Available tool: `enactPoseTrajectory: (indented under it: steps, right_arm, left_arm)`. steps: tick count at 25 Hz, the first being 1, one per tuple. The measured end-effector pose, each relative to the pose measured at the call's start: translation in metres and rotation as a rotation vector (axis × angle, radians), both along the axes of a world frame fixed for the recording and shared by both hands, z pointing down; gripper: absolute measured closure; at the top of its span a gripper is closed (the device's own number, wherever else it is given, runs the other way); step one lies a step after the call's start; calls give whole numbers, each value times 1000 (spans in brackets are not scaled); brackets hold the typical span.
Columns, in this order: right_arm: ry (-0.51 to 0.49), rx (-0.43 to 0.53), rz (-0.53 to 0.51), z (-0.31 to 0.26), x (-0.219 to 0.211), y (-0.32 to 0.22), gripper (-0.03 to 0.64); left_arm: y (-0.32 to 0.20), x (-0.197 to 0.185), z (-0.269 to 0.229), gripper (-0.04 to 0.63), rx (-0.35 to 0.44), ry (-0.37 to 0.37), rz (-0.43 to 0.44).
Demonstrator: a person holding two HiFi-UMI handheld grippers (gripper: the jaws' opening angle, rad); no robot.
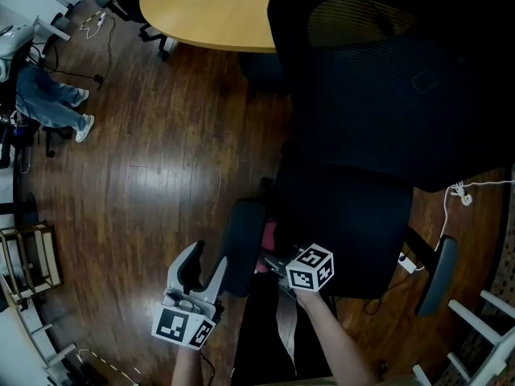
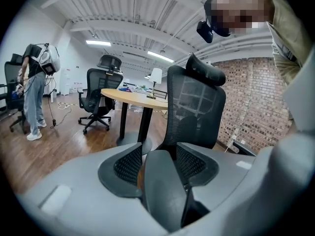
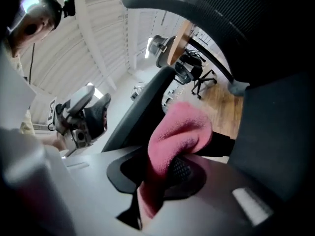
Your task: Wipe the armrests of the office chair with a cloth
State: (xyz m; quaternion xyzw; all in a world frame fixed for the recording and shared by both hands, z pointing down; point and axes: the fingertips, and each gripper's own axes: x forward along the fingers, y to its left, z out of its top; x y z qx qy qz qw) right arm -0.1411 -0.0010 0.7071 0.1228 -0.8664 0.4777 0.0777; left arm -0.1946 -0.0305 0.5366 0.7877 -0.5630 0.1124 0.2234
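The right gripper (image 3: pixel 167 173) has its fingers clamped on the cloth (image 3: pixel 179 132), at the armrest's (image 1: pixel 241 244) 3 o'clock side for wiping. The left gripper (image 2: pixel 157 163) has its fingers apart around it, probably for steadying.

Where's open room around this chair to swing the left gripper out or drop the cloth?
Widest bare patch: wood floor bordered by the left armrest, round table and the standing person. The seat looks bare too. Crowded: the gap between left armrest and seat, filled by the right gripper with the cloth; cables near the right armrest.
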Motion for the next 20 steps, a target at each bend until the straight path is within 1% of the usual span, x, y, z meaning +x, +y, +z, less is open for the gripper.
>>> enactPoseTrajectory:
  steps: [2,7,10,11,13,15,18,20]
  right_arm:
    - [-12,43,-34,-6,1,3,554]
    - [-36,84,-145,-10,-2,30,569]
    - [-26,94,-153,0,-12,30,559]
    - [0,97,-153,8,-15,26,553]
    - [83,105,-170,29,-19,18,548]
    - [170,88,-163,56,-15,8,546]
    - [285,18,-66,95,2,-21,548]
    - [341,-36,-1,118,13,-44,549]
  left_arm:
    - [2,-2,5,391,-6,3,-9]
    - [7,-2,15,391,-26,14,-17]
    - [5,2,18,393,-32,2,4]
    - [3,4,17,393,-30,-2,15]
    - [0,6,13,393,-21,-6,28]
    - [-4,5,10,393,-9,-9,20]
    - [-7,1,5,394,3,-14,6]
    - [-6,0,6,394,5,-24,10]
